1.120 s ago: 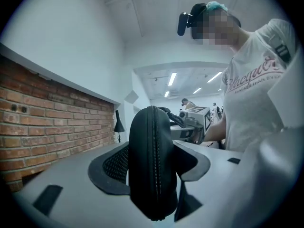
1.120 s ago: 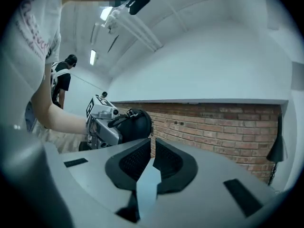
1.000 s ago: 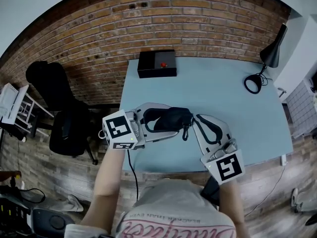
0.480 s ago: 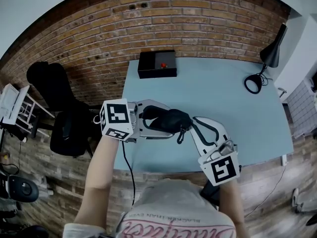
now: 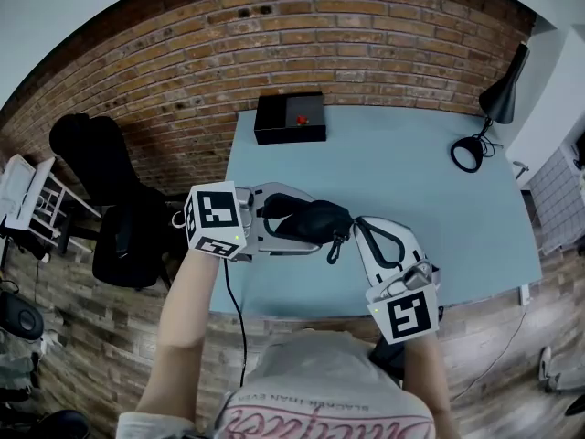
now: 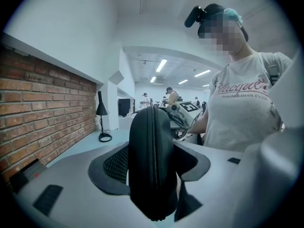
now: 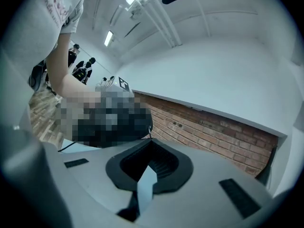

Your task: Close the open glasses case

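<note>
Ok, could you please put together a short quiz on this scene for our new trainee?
1. True or false: the left hand-held gripper grips the glasses case.
2. What stands near the table's right edge? A) lamp B) mug C) laptop
3. Fill in: the right hand-held gripper's jaws are ___ on what looks like the zipper pull.
Key: 1 true; 2 A; 3 shut.

Pale blue table (image 5: 411,199), black box (image 5: 290,117) at far edge, desk lamp (image 5: 503,94) far right
</note>
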Demonstrator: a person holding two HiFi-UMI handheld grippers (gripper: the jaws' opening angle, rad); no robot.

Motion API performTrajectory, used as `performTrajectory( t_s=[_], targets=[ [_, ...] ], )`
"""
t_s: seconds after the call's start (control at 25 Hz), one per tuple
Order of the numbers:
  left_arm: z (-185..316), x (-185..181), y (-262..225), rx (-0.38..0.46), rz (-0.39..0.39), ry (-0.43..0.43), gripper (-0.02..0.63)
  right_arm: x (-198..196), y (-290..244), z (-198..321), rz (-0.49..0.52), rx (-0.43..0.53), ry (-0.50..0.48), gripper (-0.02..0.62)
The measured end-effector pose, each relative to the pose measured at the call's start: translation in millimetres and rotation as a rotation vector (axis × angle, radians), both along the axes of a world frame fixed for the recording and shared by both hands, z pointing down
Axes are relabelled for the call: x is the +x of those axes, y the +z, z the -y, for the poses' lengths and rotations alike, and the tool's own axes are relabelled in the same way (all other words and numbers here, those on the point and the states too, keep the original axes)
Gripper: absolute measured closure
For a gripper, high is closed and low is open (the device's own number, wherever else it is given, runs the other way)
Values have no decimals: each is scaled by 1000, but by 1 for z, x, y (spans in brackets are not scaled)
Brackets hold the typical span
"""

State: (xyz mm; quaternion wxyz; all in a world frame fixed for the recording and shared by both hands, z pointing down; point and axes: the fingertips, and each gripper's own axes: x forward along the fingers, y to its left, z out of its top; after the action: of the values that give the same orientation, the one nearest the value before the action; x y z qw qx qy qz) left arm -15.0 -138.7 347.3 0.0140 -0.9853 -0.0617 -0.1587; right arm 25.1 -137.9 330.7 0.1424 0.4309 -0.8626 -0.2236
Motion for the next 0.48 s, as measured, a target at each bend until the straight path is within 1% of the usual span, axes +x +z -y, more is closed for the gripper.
performTrajectory(
  t_s=[0.08, 0.12, 0.2, 0.24, 0.28, 0.36, 0.48],
  targets=[
    [4, -1, -6, -6, -54, -26, 344, 1, 2, 1, 3, -19, 6, 578],
    [6, -2, -11, -25, -103, -38, 344, 1, 5, 2, -11, -32, 14, 578],
    [10, -7, -31, -92, -240, -56, 344, 2, 13, 3, -29, -46, 26, 578],
    [12, -10, -39, -116, -290, -62, 344, 2, 13, 2, -15, -43, 23, 578],
    [13, -12, -43, -124, -310, -69, 344, 2, 10, 1, 9, -37, 16, 578],
    [14, -12, -40, -118, -289, -71, 344, 1, 3, 0, 39, -25, 2, 577],
    [10, -7, -30, -124, -232, -49, 344, -7, -6, 2, 24, -3, -14, 575]
  ],
)
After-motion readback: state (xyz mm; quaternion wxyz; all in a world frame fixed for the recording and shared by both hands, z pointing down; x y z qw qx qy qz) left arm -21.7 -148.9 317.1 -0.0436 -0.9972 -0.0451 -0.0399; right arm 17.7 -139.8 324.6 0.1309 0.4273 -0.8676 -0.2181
